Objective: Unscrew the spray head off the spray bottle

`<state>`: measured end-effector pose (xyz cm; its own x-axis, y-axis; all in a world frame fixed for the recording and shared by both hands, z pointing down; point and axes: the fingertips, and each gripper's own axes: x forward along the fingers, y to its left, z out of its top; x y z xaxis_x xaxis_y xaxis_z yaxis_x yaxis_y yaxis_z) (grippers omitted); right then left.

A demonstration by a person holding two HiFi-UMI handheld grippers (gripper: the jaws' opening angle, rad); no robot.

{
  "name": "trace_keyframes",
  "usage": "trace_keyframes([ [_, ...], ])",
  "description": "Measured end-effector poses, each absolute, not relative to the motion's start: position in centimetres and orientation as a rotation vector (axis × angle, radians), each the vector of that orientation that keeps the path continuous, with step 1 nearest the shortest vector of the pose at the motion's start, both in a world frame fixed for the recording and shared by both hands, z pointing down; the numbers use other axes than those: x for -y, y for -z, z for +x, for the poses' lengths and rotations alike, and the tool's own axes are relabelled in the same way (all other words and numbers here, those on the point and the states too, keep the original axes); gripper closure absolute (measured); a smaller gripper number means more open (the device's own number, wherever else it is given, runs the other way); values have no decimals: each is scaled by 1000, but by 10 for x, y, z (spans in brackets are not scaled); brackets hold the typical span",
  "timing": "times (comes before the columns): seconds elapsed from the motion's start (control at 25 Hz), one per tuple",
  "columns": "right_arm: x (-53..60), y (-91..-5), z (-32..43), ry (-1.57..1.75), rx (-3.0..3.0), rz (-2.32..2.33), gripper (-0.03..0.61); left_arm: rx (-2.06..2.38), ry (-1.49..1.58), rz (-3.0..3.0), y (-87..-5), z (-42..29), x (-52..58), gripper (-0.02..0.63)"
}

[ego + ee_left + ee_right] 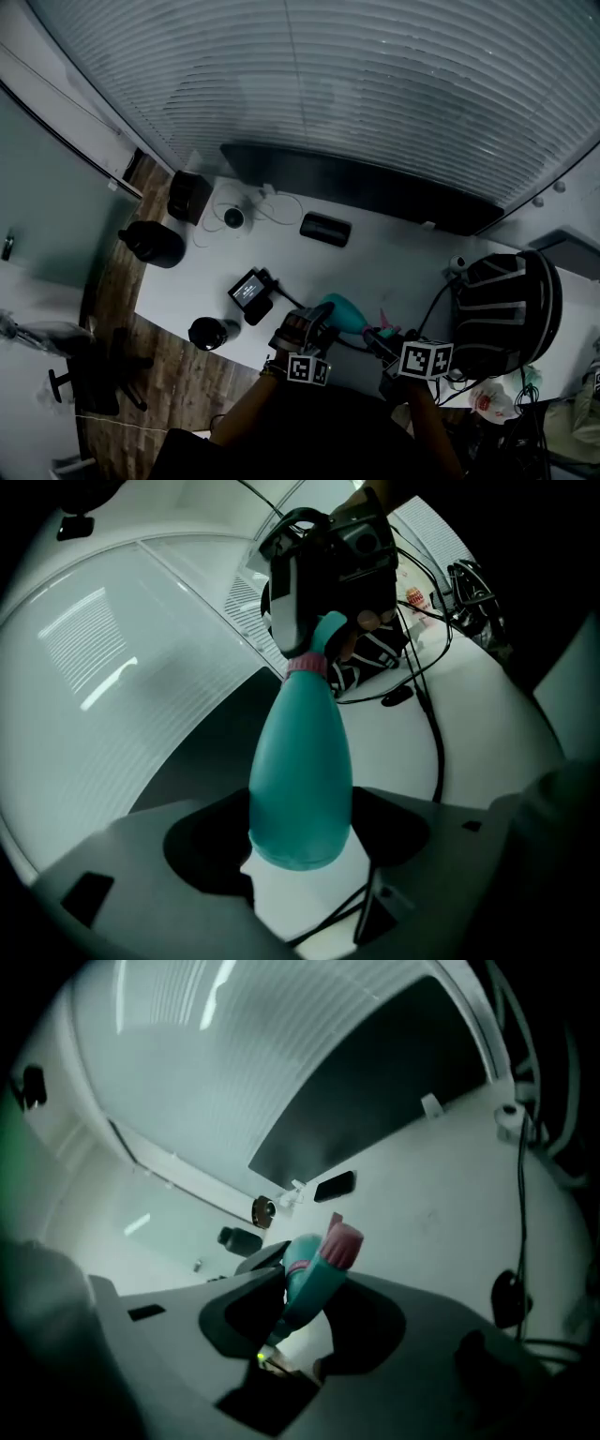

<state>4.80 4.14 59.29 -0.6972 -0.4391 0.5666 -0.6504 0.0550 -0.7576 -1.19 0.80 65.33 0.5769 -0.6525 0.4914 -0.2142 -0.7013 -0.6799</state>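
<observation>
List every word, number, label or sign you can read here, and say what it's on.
No text here can be read.
Lit screen of the small black device: too small to read.
White cubes with black square markers: patterns only, no words.
Teal plastic spray bottle: no label visible.

Near the front edge of the white worktop, the left hand-held gripper and right hand-held gripper flank a teal spray bottle, with a small screen device and dark cylinder to the left.
</observation>
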Motion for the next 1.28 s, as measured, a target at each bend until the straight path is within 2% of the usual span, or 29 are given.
trace_keyframes([
  [0.2,-43,-592,41,-1161,2125,1099,451,-685,1017,-2272,-657,-15,-9,270],
  [0.4,-44,-588,41,-916,2136,1068,451,-637,991,-2364,-659,-12,-14,270],
  [0.6,-55,-580,37,-650,2154,963,451,-398,932,-2700,-670,6,-42,270],
  [0.76,-64,-572,27,-162,2120,822,451,-249,838,-3034,-670,11,-68,270],
  [0.84,-67,-570,20,-18,2086,761,451,-211,826,-3097,-669,10,-74,270],
  [1.28,-58,-553,11,-101,2194,830,463,-209,814,-3204,-677,5,-80,270],
])
